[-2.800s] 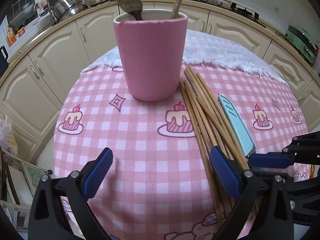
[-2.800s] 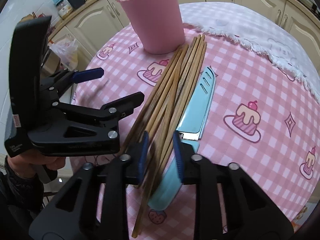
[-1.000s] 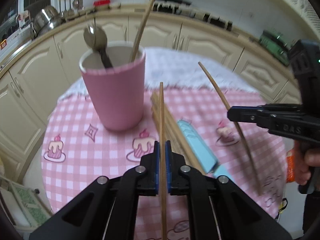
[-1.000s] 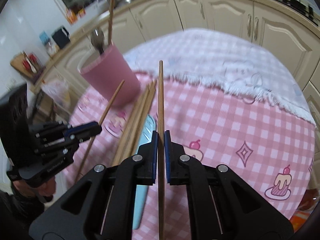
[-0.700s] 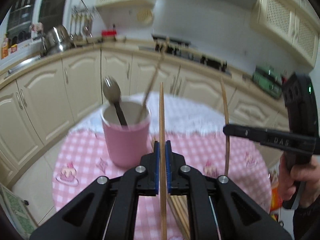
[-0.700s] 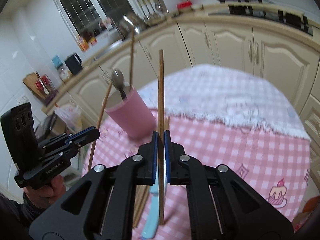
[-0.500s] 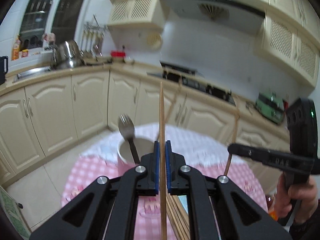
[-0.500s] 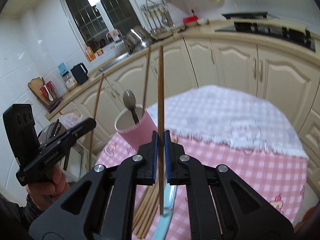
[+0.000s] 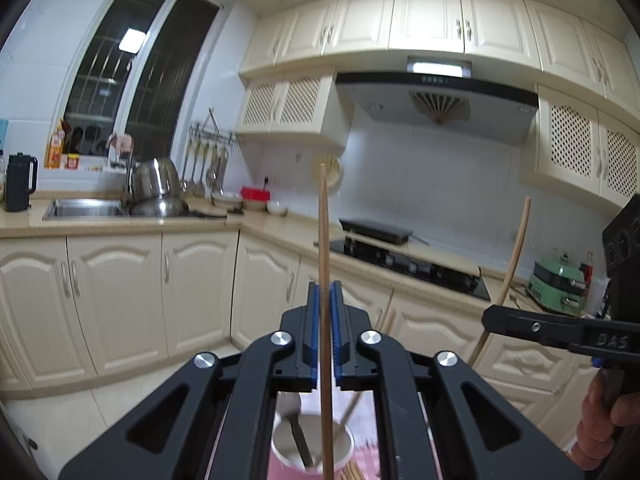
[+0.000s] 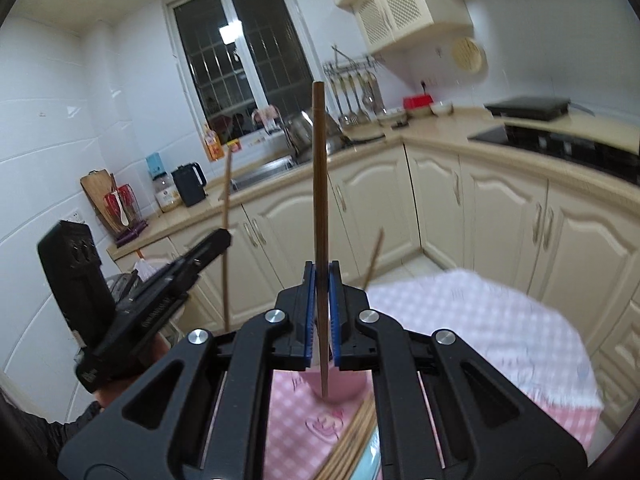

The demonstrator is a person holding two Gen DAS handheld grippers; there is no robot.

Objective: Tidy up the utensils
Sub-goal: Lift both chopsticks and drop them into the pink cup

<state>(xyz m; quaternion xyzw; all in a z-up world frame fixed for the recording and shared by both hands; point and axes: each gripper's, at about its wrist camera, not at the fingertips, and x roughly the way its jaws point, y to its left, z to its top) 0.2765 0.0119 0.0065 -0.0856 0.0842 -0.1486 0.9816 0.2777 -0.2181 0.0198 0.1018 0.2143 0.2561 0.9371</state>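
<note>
My left gripper point(image 9: 325, 292) is shut on one upright wooden chopstick point(image 9: 323, 220), high above the pink cup point(image 9: 344, 446). The cup holds a dark spoon point(image 9: 299, 436) and a leaning chopstick point(image 9: 383, 320). My right gripper point(image 10: 321, 276) is shut on a darker chopstick point(image 10: 319, 180), also upright, above the pink cup point(image 10: 348, 386). Each wrist view shows the other gripper with its stick: the right gripper point(image 9: 496, 316) on the right, the left gripper point(image 10: 218, 242) on the left. A bundle of chopsticks point(image 10: 352, 448) and a light blue knife point(image 10: 370, 458) lie on the table.
The round table has a pink checked cloth point(image 10: 460, 320). Cream cabinets point(image 9: 120, 292) run around the room, with a sink point(image 9: 80, 208), pots point(image 9: 156, 192), a black kettle point(image 9: 18, 184) and a stove point(image 9: 412, 264). A hand point(image 9: 600, 412) holds the right tool.
Both grippers have risen from the table and tipped upward, each with its chopstick. The left gripper, open 2.8 s ago, had shut on a chopstick by one second ago. The cup now sits low in view.
</note>
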